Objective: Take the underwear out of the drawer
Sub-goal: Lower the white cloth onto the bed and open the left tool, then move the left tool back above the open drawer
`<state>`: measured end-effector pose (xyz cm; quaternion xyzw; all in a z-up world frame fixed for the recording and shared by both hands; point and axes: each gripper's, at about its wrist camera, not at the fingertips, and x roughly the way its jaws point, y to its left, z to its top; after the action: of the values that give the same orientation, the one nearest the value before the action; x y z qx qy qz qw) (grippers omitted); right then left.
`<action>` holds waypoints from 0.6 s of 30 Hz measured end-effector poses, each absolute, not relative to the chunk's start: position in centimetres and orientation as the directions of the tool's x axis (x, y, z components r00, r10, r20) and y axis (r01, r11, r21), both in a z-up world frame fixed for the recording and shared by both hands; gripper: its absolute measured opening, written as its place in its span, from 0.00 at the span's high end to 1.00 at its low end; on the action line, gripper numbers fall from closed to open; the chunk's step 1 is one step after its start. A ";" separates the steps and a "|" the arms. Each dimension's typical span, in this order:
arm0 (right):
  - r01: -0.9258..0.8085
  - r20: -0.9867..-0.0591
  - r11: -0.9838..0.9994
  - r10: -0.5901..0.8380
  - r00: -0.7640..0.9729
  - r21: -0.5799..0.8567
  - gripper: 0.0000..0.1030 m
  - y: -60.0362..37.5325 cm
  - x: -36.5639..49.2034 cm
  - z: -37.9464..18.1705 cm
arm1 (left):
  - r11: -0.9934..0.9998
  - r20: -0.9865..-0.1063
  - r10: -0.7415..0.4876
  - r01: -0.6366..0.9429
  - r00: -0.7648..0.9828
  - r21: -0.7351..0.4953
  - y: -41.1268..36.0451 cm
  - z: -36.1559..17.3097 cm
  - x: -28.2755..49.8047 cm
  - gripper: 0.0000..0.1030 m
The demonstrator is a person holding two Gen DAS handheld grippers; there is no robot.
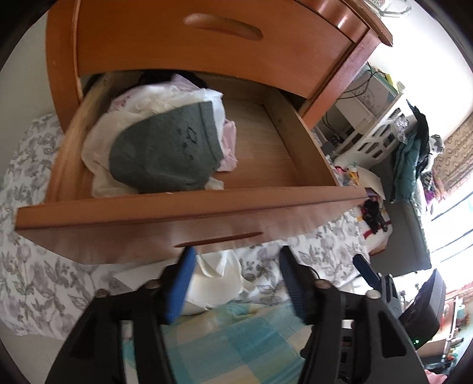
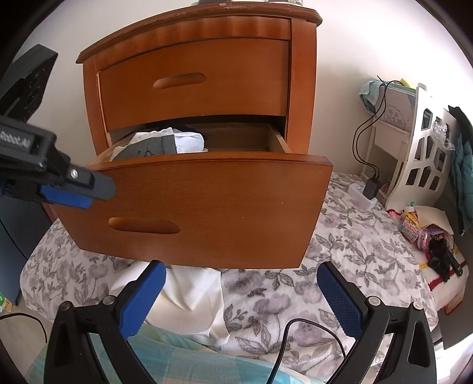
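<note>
Left hand-held gripper [image 1: 236, 277] spread apart, empty, above white garment [image 1: 212, 283] on bed [image 1: 44, 283]; right hand-held gripper [image 2: 241, 295] apart. More underwear [image 1: 159, 147] in drawer [image 1: 189, 212]. Best lifted topmost first.

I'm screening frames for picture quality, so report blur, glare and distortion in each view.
Left wrist view: window glare blows out the right edge; the left gripper fingers and grey garment look softly smeared; fisheye bends the drawer front. Right wrist view: sharper, evenly lit; the nightstand bulges from distortion; the right gripper is crisp; dark vignette in the corners.
</note>
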<state>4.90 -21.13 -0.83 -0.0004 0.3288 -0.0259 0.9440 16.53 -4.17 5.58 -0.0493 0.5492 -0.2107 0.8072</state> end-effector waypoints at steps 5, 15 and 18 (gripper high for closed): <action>0.042 -0.625 0.999 -0.046 0.779 -0.022 0.00 -21.0 4.9 -0.9 | 0.931 -0.873 -0.344 0.249 0.346 -0.268 -3.2 5.9 16.8 0.28; 0.039 -0.637 0.999 -0.041 0.770 -0.017 0.00 -21.1 5.1 -1.1 | 0.959 -0.852 -0.276 0.191 0.445 -0.211 -1.1 6.9 16.5 0.04; 0.030 -0.635 0.999 -0.038 0.771 -0.023 0.00 -20.9 5.0 -1.2 | 0.962 -0.830 -0.268 0.175 0.488 -0.208 -0.3 7.7 16.6 0.01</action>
<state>5.05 -20.93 -1.15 -0.0058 0.3378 -0.0182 0.9410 16.57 -0.31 7.65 -0.0478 0.4891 -0.1285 0.8614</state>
